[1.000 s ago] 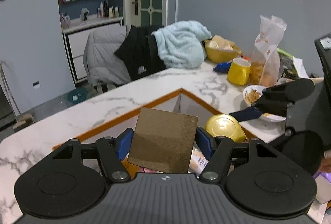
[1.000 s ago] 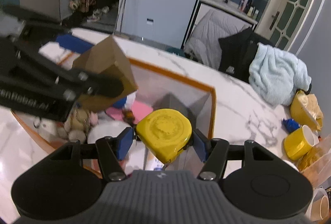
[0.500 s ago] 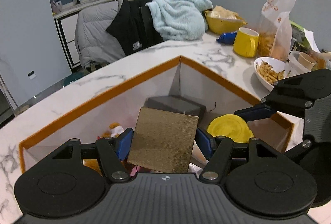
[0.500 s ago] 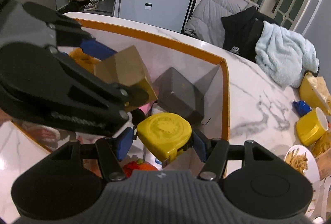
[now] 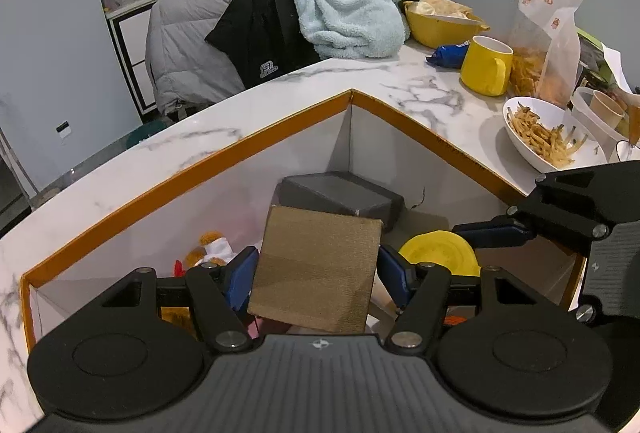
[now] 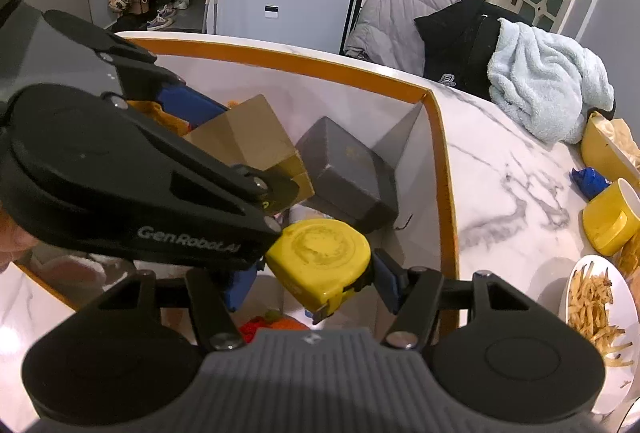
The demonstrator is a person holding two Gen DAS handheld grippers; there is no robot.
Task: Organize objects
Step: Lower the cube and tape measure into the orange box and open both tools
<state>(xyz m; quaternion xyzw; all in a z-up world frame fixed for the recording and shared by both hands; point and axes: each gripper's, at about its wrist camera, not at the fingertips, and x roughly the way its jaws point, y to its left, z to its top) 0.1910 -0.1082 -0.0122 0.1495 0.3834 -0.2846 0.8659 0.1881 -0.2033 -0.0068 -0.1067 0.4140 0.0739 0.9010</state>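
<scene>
My left gripper [image 5: 316,273] is shut on a brown cardboard box [image 5: 316,269] and holds it inside the orange-rimmed white storage box [image 5: 240,149]. The cardboard box also shows in the right wrist view [image 6: 248,133]. My right gripper [image 6: 316,273] is shut on a yellow tape measure [image 6: 320,257], held low inside the storage box [image 6: 304,59], just right of the left gripper [image 6: 224,137]. The tape measure [image 5: 440,253] shows in the left wrist view between the right gripper's fingers [image 5: 496,233]. A dark grey case [image 5: 340,193] lies in the box's far corner.
Small toys [image 5: 208,249] and other items lie on the box floor. On the marble table [image 5: 400,81] stand a yellow mug [image 5: 484,65], a white bowl of fries [image 5: 536,137], a yellow bowl [image 5: 436,25], a snack bag [image 5: 548,29] and a light blue towel [image 5: 352,13].
Both grippers have moved down and forward into the storage box, each keeping hold of its object. The grey case in the corner has come into view.
</scene>
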